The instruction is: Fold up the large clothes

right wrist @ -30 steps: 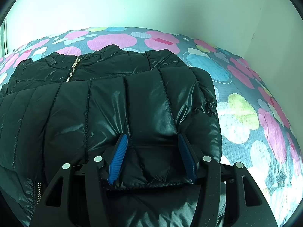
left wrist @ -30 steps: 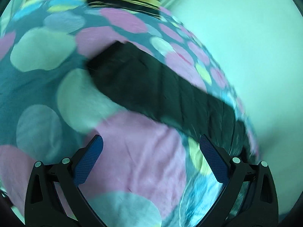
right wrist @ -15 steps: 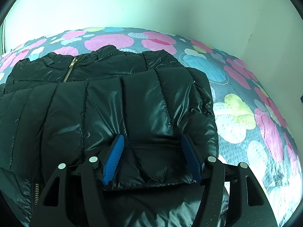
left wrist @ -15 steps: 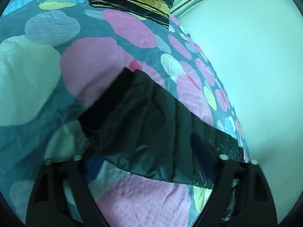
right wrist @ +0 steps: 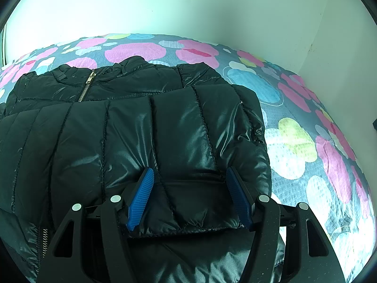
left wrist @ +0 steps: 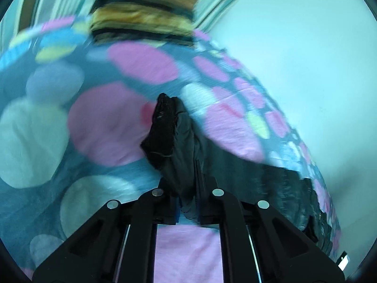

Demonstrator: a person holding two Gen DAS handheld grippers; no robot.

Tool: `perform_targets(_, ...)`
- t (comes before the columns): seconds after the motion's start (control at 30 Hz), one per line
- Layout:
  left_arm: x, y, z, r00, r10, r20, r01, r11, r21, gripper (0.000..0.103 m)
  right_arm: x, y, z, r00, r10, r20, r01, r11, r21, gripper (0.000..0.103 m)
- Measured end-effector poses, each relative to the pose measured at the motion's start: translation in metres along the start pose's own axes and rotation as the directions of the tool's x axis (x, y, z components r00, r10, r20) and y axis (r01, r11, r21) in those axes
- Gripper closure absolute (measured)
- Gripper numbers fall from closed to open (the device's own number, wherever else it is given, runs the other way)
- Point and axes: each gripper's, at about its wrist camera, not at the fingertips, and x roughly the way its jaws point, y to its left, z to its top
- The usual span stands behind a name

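A black quilted puffer jacket (right wrist: 132, 122) lies on a bed with a flowered cover (right wrist: 294, 141), its gold zipper (right wrist: 88, 82) at the far left. One sleeve is folded across the chest. My right gripper (right wrist: 188, 193) is open, its blue pads (right wrist: 141, 195) resting on either side of the folded sleeve's cuff end. In the left wrist view my left gripper (left wrist: 188, 188) is shut on the other sleeve (left wrist: 179, 141), with the dark cuff (left wrist: 162, 127) sticking up past the fingers, lifted off the cover (left wrist: 106, 122).
A pale wall (right wrist: 165, 7) runs behind the bed, with a corner at the right (right wrist: 313, 40). A yellow and black striped pillow or blanket (left wrist: 146, 16) lies at the bed's far end in the left wrist view, with striped fabric (left wrist: 47, 2) behind it.
My left gripper went from open over the flat sleeve to shut on it, and the sleeve end now stands up bunched. The right gripper has stayed nearly still, open on the folded sleeve.
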Motion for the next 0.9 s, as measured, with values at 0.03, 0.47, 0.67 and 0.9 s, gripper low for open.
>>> perform_targets(0.03,-0.006,-0.015,0.003,1.0,-0.015,0.014,0.015,0.999,0.031,0.095,0.0,0.0,0.0,1.0,0.0,0.001,0.0,1.0,0.0,0.039)
perform_targets(0.47,-0.02,-0.274,-0.047,0.968,-0.243,-0.067,0.245,0.848,0.47,0.096,-0.001,-0.001,0.0,1.0,0.003,0.004,-0.003,1.0,0.004,0.039)
perform_targets(0.67,0.004,-0.365,-0.125,0.939,-0.282,-0.198,0.344,0.747,0.569,0.096,0.0,-0.002,0.0,1.0,0.009,0.005,-0.009,1.0,0.008,0.039)
perform_targets(0.9,0.034,-0.414,-0.203,0.892,-0.279,-0.357,0.445,0.681,0.581,0.096,-0.001,-0.002,0.0,1.0,0.012,0.006,-0.012,1.0,0.01,0.039)
